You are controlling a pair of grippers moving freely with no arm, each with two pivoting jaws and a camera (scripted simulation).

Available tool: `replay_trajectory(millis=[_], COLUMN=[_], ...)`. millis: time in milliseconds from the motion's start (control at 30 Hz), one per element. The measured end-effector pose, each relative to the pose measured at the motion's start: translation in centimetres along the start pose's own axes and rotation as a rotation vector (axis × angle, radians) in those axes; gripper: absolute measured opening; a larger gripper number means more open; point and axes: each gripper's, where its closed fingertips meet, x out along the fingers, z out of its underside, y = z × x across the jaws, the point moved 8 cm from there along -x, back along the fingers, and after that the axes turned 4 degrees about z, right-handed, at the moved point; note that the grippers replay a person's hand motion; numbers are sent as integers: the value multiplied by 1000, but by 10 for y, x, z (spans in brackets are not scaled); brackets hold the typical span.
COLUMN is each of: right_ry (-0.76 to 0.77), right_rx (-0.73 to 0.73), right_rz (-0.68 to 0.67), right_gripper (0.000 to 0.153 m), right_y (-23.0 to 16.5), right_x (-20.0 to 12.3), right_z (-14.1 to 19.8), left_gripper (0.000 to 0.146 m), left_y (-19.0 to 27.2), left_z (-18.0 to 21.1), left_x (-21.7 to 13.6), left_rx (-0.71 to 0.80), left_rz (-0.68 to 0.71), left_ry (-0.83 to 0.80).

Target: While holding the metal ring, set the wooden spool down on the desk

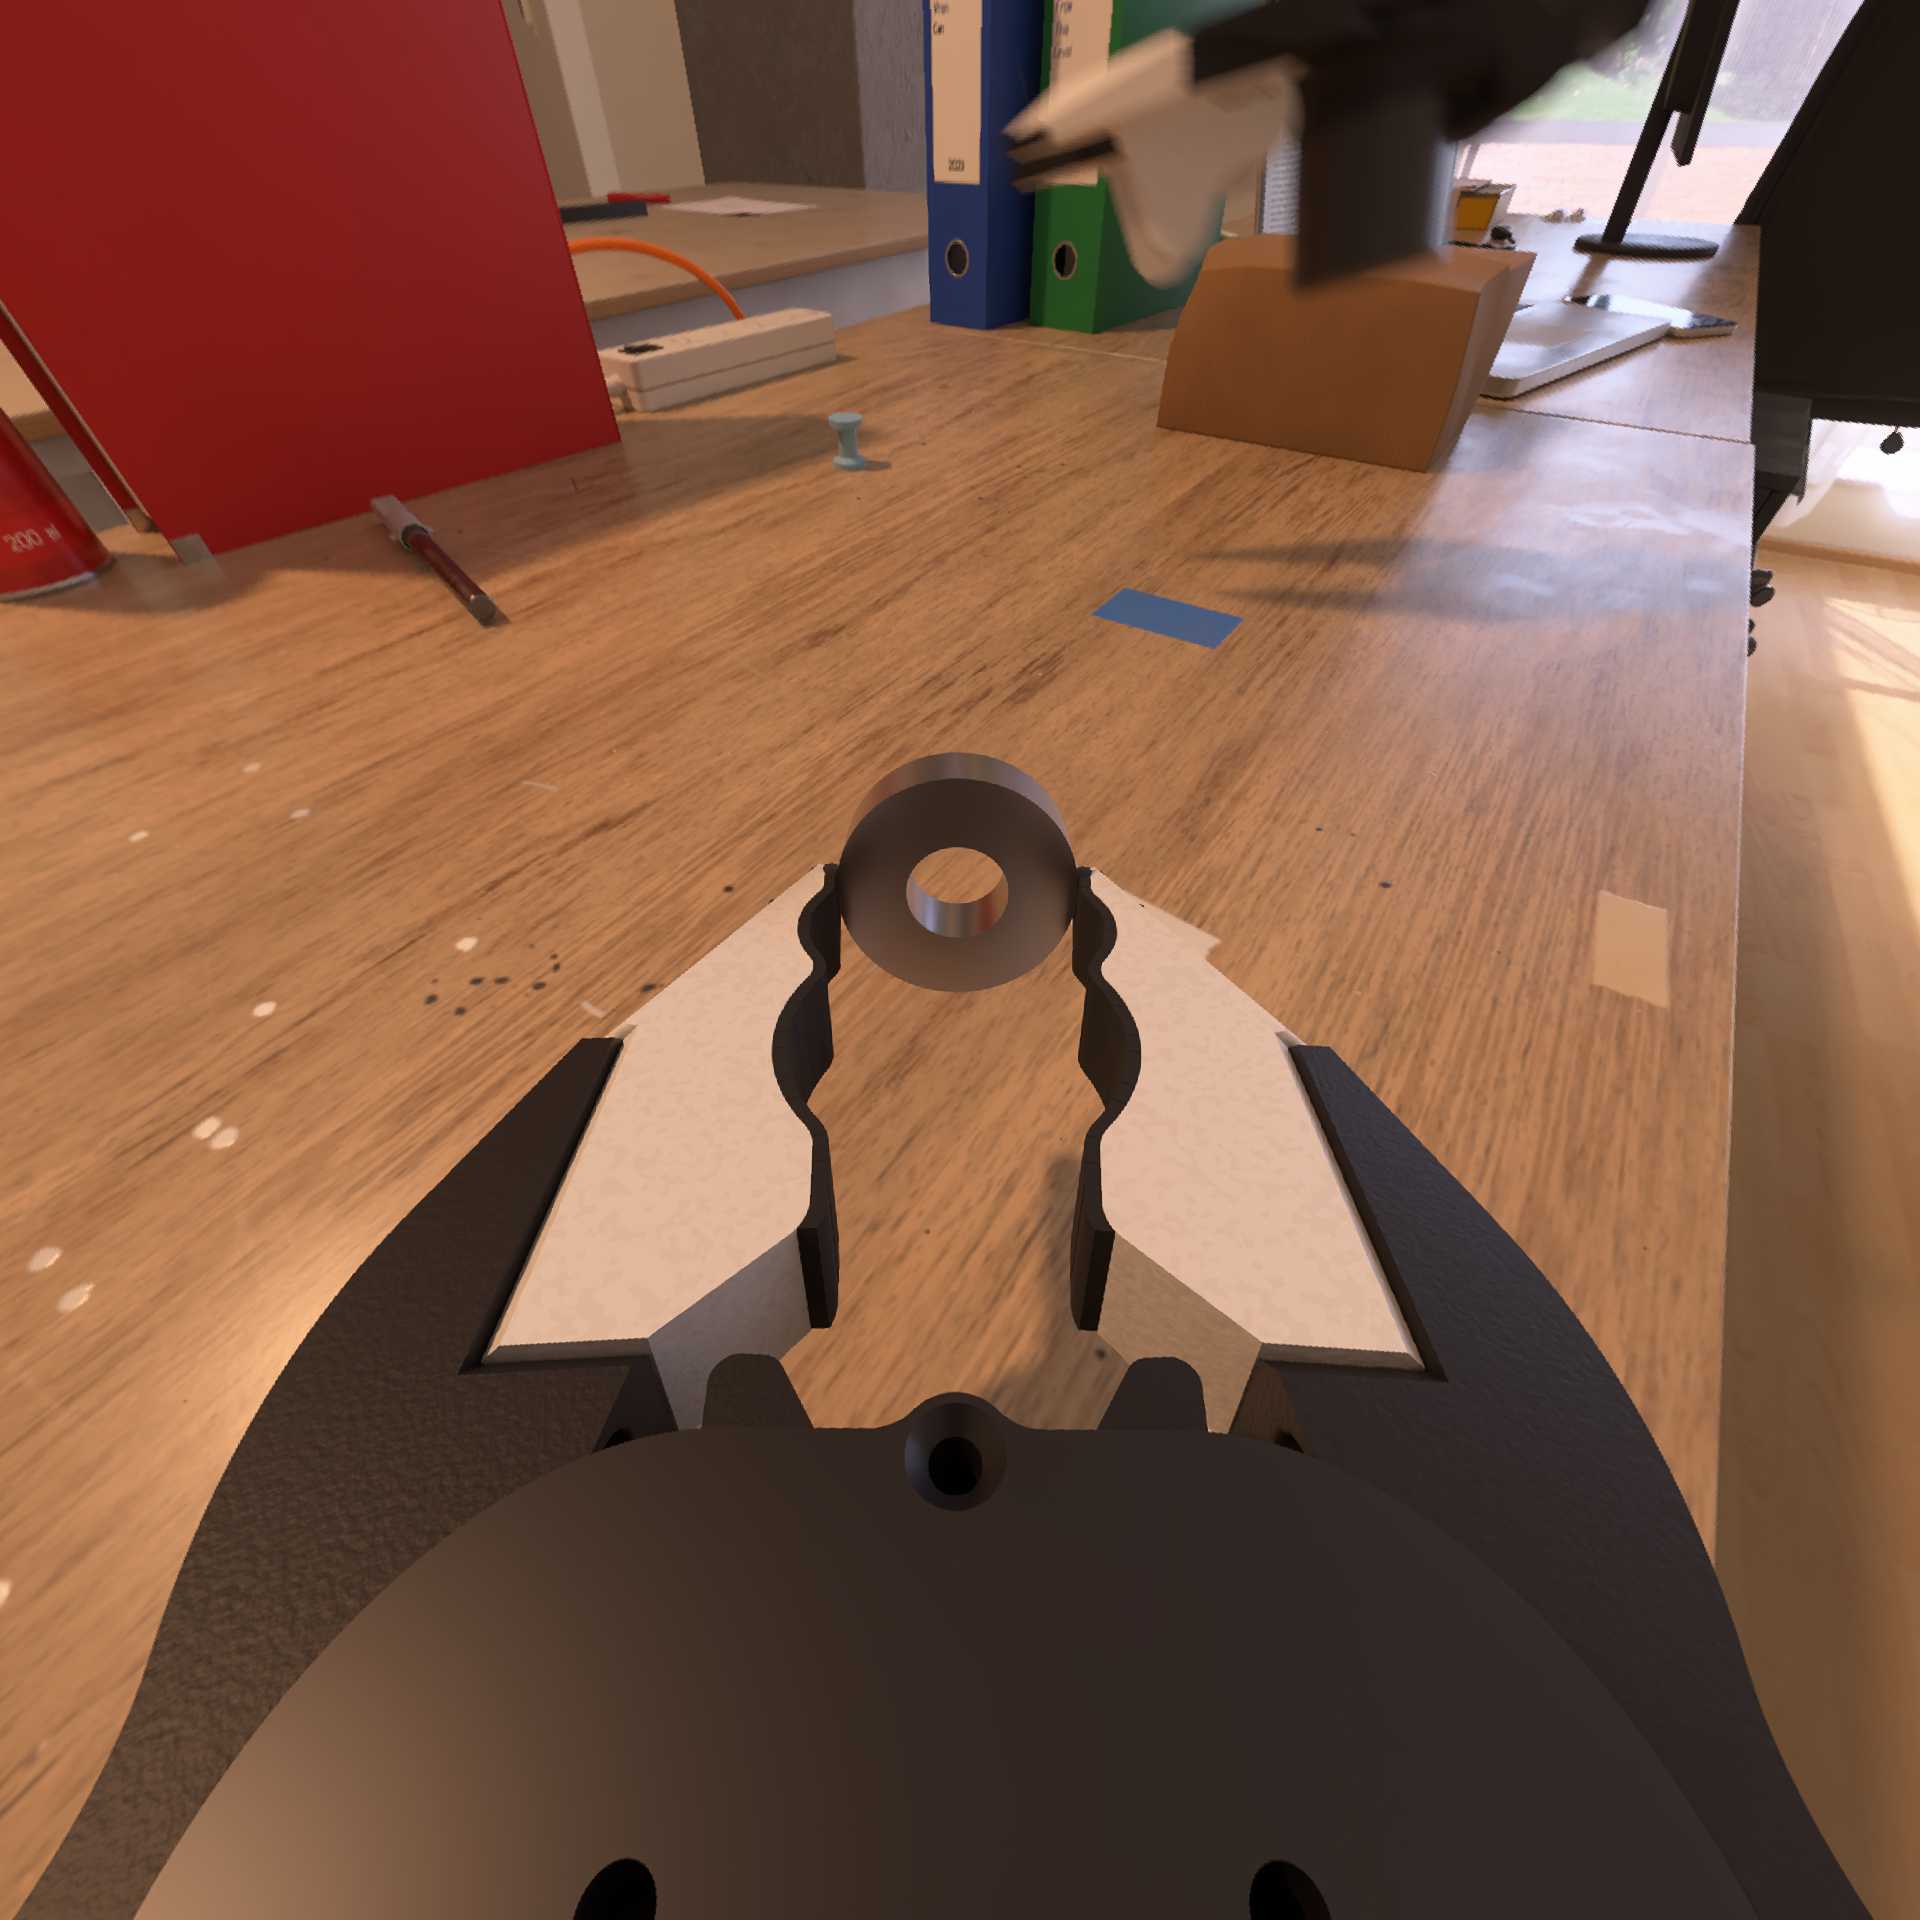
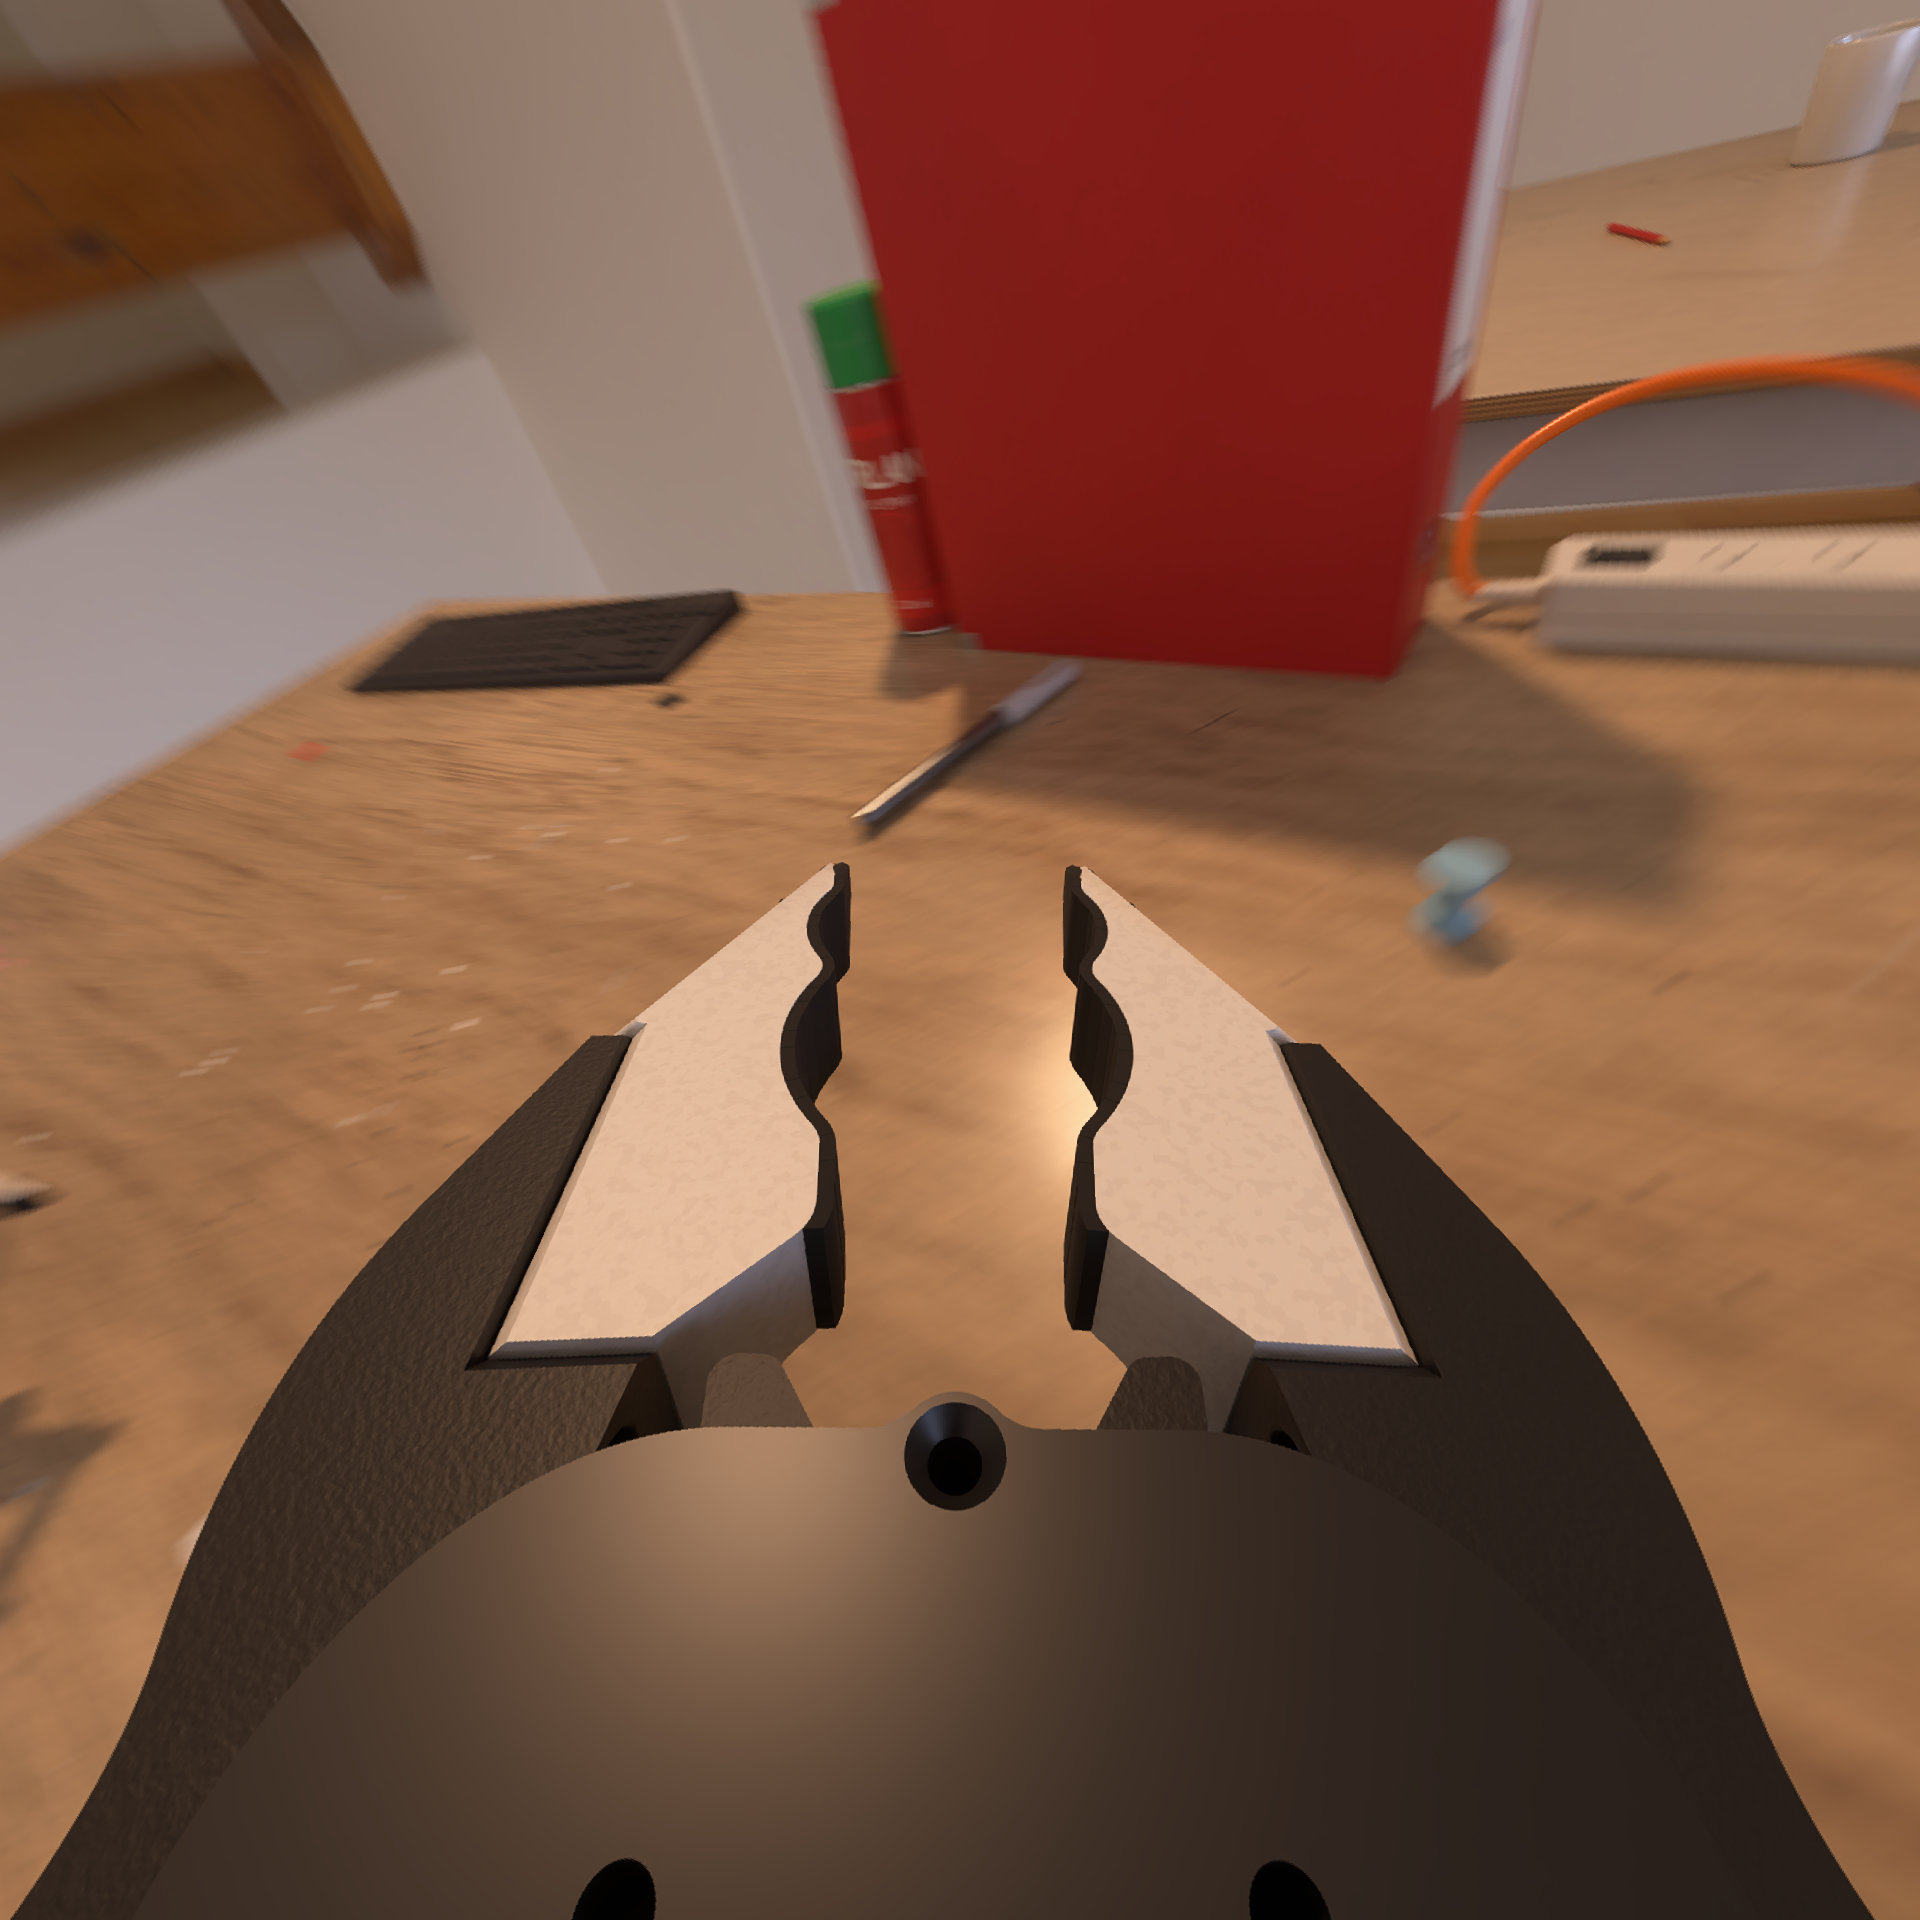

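Left wrist view: the left gripper [image 1: 956, 883] clamps the metal ring [image 1: 956, 873] at its fingertips, above the desk [image 1: 727, 707]; the spool [image 1: 848, 441], pale blue rather than wood-coloured, stands upright on the desk near the red binder [image 1: 291, 260]; the right gripper [image 2: 956, 883] is empty, jaws parted, with the spool [image 2: 1457, 889] ahead to its right, its own shape motion-blurred; judged set down.

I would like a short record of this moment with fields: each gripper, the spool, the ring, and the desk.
left gripper: shut on the grey metal ring, held above the desk
right gripper: open, nothing between its fingers
spool: small pale blue spool, upright on the desk, apart from both grippers
desk: brown wooden desk
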Motion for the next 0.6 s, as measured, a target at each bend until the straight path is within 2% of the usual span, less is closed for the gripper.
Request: replay_trajectory(millis=[67,133,167,233,300,400,600], right_ry=[17,-32,-9,98,71,10,16], right_rx=[22,-97,-146,-143,-134,-69,0], right_rz=[-2,17,31,20,3,-6,2], right_gripper=[41,42,41,27,23,36,39], right_y=[-60,-112,-129,-148,-150,-136,-111], right_x=[-34,-58,-71,-92,-98,-99,-102], right_z=[60,110,122,137,143,144,149], left_gripper=[45,45,45,45,45,45,45], left_y=[-2,-2,-2,-1,-1,-1,3], left_z=[1,0,-1,-2,-3,-5,-9], left_x=[3,6,7,12,19,27,27], left_rx=[-22,-41,-45,-57,-87,-145,-221], left_rz=[4,9,20,50,67,112,199], left_ry=[-16,-23,-16,-17,-32,-31,12])
